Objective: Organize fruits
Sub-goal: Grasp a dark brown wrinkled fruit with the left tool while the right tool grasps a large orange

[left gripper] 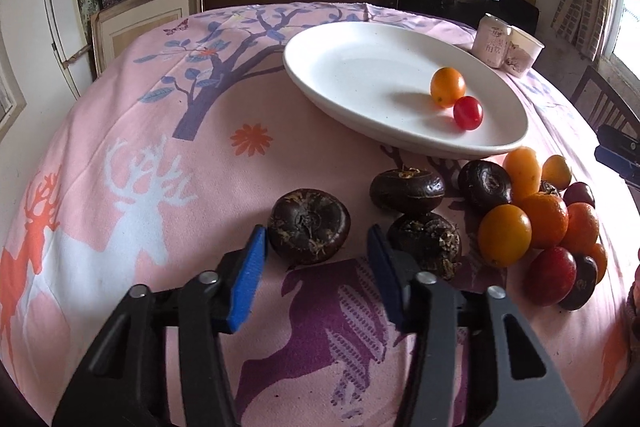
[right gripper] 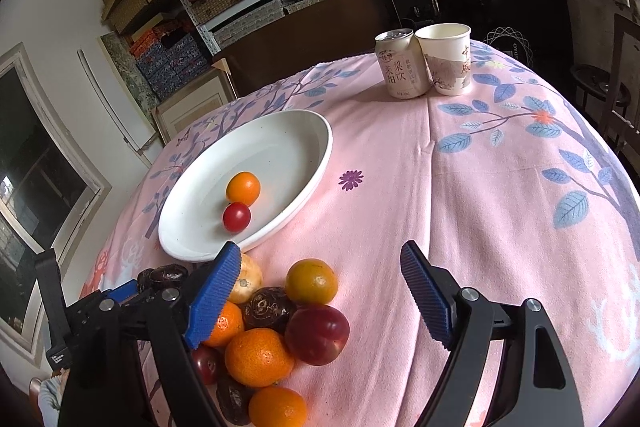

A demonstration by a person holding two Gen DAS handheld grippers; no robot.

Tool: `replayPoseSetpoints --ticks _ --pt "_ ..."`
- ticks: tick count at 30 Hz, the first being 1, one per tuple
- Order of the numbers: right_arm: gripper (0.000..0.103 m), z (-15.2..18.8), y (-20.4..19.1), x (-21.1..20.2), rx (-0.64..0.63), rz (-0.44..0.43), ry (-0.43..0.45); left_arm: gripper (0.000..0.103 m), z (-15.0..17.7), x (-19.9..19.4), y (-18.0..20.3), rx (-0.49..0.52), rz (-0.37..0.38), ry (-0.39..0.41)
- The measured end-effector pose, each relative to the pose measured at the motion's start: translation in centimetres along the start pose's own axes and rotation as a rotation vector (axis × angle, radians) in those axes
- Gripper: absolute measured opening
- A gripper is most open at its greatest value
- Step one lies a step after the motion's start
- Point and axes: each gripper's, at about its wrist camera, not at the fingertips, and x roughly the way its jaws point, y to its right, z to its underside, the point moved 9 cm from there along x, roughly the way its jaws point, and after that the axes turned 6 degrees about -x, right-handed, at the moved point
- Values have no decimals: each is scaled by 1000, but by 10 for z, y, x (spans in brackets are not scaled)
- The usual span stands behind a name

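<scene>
My left gripper [left gripper: 316, 233] points down at a dark brown water chestnut [left gripper: 308, 225] on the pink cloth. Its blue pads flank the chestnut's near side: the left pad is almost against it, while cloth shows by the right pad. Three more chestnuts [left gripper: 406, 189] lie just to the right, beside a pile of oranges, yellow fruits and red plums [left gripper: 540, 219]. The white plate [left gripper: 320, 83] holds an orange kumquat [left gripper: 448, 87] and a red cherry tomato [left gripper: 468, 113]. My right gripper [right gripper: 320, 251] hovers open over the pile [right gripper: 260, 355] with nothing between its pads, near the plate [right gripper: 312, 183].
A drink can [right gripper: 400, 65] and a paper cup [right gripper: 446, 57] stand together at the table's far edge. The round table's pink cloth [right gripper: 480, 207] stretches right of the pile. Shelves with boxes and a dark chair stand behind the table.
</scene>
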Motion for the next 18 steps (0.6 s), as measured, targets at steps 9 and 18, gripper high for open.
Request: replayPoseSetpoints --ticks 9,18 --pt "80 11 -4 16 10 -56 -83 41 1 0 -1 -14 9 -2" --pt "51 28 -2 38 35 -69 -189 41 2 2 -2 -15 4 -13"
